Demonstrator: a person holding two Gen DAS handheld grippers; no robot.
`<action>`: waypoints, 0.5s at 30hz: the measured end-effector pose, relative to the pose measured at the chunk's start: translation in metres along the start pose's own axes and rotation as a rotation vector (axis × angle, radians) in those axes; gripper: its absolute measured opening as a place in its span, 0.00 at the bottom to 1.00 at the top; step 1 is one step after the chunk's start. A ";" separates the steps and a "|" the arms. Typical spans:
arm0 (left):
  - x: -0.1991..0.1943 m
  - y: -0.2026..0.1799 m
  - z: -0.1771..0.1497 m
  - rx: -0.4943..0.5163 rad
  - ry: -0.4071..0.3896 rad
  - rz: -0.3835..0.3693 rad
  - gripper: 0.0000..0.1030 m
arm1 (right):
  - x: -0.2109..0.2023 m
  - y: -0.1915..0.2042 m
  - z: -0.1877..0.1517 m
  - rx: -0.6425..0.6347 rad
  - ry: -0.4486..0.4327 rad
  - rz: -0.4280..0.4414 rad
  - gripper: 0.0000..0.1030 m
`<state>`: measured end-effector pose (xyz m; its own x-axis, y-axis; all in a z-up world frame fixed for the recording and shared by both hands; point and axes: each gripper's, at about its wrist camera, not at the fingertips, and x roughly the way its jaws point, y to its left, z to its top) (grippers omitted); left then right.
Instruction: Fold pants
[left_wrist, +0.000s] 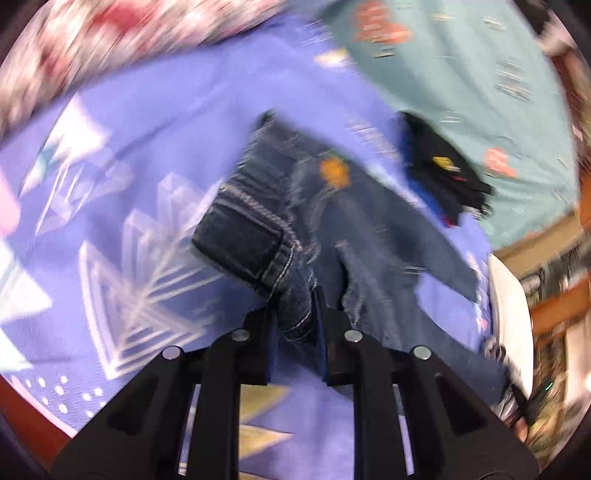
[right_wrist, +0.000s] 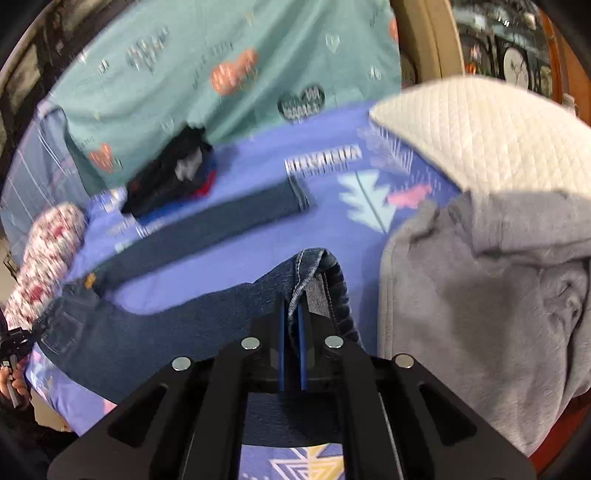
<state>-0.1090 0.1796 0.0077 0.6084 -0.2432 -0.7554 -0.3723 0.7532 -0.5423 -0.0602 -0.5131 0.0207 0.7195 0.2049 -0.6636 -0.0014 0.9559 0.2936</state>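
The jeans (right_wrist: 207, 225) lie across the purple bedspread (right_wrist: 332, 229), one leg stretched long from near left to far right, hem at the right. The left gripper (left_wrist: 295, 314) is clamped on the waistband end, the right gripper (right_wrist: 293, 314) pinched tight on the other leg's hem. Motion blur smears a dark clothes pile (right_wrist: 170, 173) beyond.

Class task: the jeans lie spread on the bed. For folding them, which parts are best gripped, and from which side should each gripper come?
Grip the thick stitched edges: waistband in the left gripper, leg hem in the right gripper. Come from above the jeans' near edge; those doubled seams stand proud and resist slipping.
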 end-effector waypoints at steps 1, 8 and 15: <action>0.009 0.016 -0.001 -0.053 0.053 0.006 0.17 | 0.014 -0.002 -0.005 -0.008 0.051 -0.029 0.09; -0.035 0.032 0.003 -0.072 0.011 0.091 0.36 | 0.012 0.002 -0.017 -0.059 -0.053 -0.280 0.26; -0.015 -0.048 -0.009 0.201 -0.027 0.062 0.75 | 0.012 0.077 -0.008 -0.160 -0.012 0.111 0.42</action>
<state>-0.1065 0.1420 0.0415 0.6085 -0.1784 -0.7733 -0.2637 0.8735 -0.4091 -0.0577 -0.4350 0.0298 0.7172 0.3096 -0.6243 -0.1914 0.9490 0.2506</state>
